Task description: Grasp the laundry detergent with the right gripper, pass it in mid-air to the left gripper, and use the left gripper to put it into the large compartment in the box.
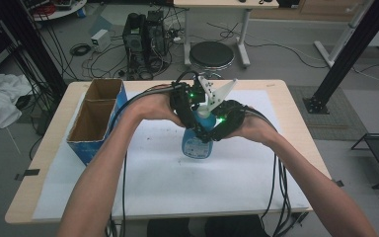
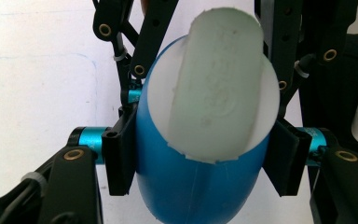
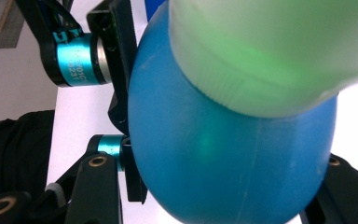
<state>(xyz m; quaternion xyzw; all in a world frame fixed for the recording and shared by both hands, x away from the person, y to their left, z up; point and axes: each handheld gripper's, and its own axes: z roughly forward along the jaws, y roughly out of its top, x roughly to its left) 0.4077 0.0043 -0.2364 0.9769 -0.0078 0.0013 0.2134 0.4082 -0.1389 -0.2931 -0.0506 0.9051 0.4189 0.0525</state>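
Blue bottle (image 1: 197,143) stands mid-table (image 1: 276,197), w/ white cap (image 2: 219,84). Left tool (image 1: 190,111) pinches bottle's shoulder; right tool (image 1: 216,123) clamps it too. Step: steadying bottle; next prob. needs right regrip on cap, twist.

one blue bottle (image 1: 197,143), one cardboard box (image 1: 96,121), one stool (image 1: 211,54)
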